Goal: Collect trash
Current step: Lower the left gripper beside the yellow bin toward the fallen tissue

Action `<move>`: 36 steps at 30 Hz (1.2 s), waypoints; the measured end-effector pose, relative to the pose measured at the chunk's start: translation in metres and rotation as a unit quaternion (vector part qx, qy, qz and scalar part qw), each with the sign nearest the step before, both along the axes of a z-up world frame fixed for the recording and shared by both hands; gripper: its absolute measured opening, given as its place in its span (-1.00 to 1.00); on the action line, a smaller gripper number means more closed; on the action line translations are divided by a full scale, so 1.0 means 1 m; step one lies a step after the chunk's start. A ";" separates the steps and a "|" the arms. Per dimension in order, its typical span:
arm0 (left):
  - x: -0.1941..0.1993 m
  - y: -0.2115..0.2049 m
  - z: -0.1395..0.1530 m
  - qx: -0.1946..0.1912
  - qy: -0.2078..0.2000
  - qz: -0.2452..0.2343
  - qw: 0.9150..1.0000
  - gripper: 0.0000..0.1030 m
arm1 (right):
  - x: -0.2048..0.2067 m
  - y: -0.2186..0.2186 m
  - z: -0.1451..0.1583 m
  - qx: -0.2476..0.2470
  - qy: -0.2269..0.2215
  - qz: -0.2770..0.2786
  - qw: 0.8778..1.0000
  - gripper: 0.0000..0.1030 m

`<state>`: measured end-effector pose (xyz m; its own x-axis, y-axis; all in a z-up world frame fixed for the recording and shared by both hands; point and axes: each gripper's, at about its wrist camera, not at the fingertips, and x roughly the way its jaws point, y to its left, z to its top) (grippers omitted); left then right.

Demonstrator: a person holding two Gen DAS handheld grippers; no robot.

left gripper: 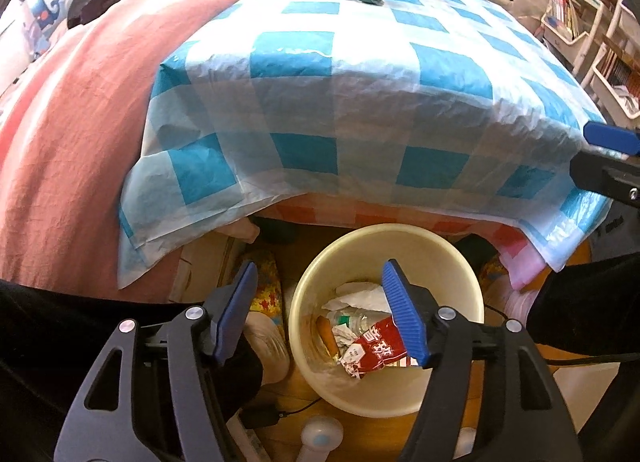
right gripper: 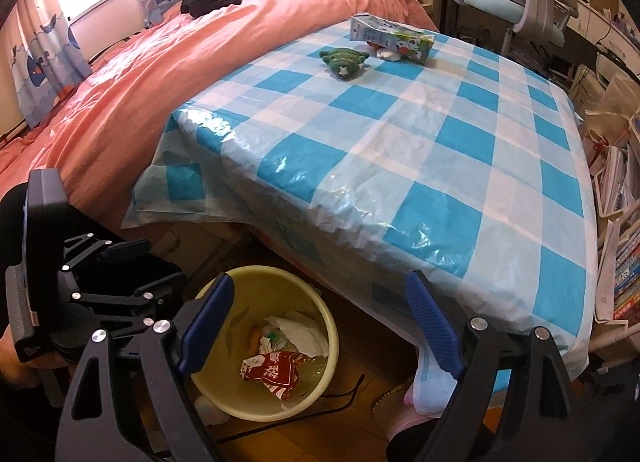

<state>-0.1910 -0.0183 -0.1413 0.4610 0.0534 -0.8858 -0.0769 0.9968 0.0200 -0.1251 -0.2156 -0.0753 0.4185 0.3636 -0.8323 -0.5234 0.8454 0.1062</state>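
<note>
Red wrapper (left gripper: 376, 350) in bin (left gripper: 320, 270), below open, empty left claw (left gripper: 320, 318).

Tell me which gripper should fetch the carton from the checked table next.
Probably right: the right gripper sits open beside the table, while the left gripper, also open, hangs over the bin. The carton lies across the table.

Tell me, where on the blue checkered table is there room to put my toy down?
Nearly all of the checkered tablecloth is bare, from the near edge above the yellow bin up to the far end. Only that far end is crowded: the green plush toy and the carton lie there, with something small and white tucked against the carton.
</note>
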 end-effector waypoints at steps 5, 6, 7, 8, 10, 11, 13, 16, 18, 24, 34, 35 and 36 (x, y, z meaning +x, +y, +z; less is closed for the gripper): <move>0.000 0.009 0.000 -0.020 0.004 0.017 1.000 0.24 | 0.001 -0.006 -0.003 -0.004 0.003 -0.008 1.000 0.64; 0.000 0.012 -0.002 -0.023 0.006 0.023 0.999 0.24 | 0.001 -0.007 -0.003 -0.004 0.003 -0.010 1.000 0.64; 0.001 0.014 -0.003 -0.025 0.009 0.029 0.999 0.24 | 0.000 -0.008 -0.003 -0.005 0.003 -0.011 1.000 0.64; 0.003 0.017 -0.006 -0.029 0.015 0.038 0.999 0.25 | 0.000 -0.009 -0.004 -0.006 0.003 -0.012 1.000 0.64; 0.004 0.022 -0.010 -0.035 0.021 0.050 0.998 0.25 | 0.001 -0.011 -0.005 -0.008 0.005 -0.015 1.000 0.64; 0.004 0.026 -0.012 -0.040 0.025 0.058 0.997 0.25 | 0.002 -0.012 -0.006 -0.008 0.005 -0.017 1.000 0.64; 0.005 0.032 -0.015 -0.050 0.028 0.071 0.996 0.25 | 0.003 -0.014 -0.006 -0.006 0.005 -0.021 1.000 0.64; 0.002 0.040 -0.015 -0.059 0.029 0.080 0.995 0.25 | 0.007 -0.016 -0.001 0.005 0.003 -0.029 1.000 0.64; 0.000 0.043 -0.013 -0.069 0.027 0.083 0.994 0.25 | 0.009 -0.016 0.003 0.014 0.001 -0.034 0.999 0.64; -0.002 0.042 -0.010 -0.071 0.032 0.067 0.995 0.27 | 0.011 -0.008 0.015 0.022 -0.011 -0.029 0.999 0.66; 0.013 0.057 -0.040 -0.113 0.083 0.087 0.986 0.32 | 0.016 0.008 0.015 0.023 -0.005 -0.011 1.000 0.67; 0.018 0.061 -0.051 -0.119 0.100 0.099 0.983 0.32 | 0.018 0.010 0.015 0.026 -0.003 -0.009 1.000 0.67; 0.021 0.064 -0.057 -0.120 0.106 0.112 0.981 0.32 | 0.019 0.012 0.015 0.028 -0.002 -0.007 1.000 0.67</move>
<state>-0.1701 0.0457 -0.1983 0.2650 -0.0904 -0.9600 -0.3138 0.9333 -0.1745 -0.1060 -0.2041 -0.0605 0.4269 0.4029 -0.8096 -0.5116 0.8458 0.1511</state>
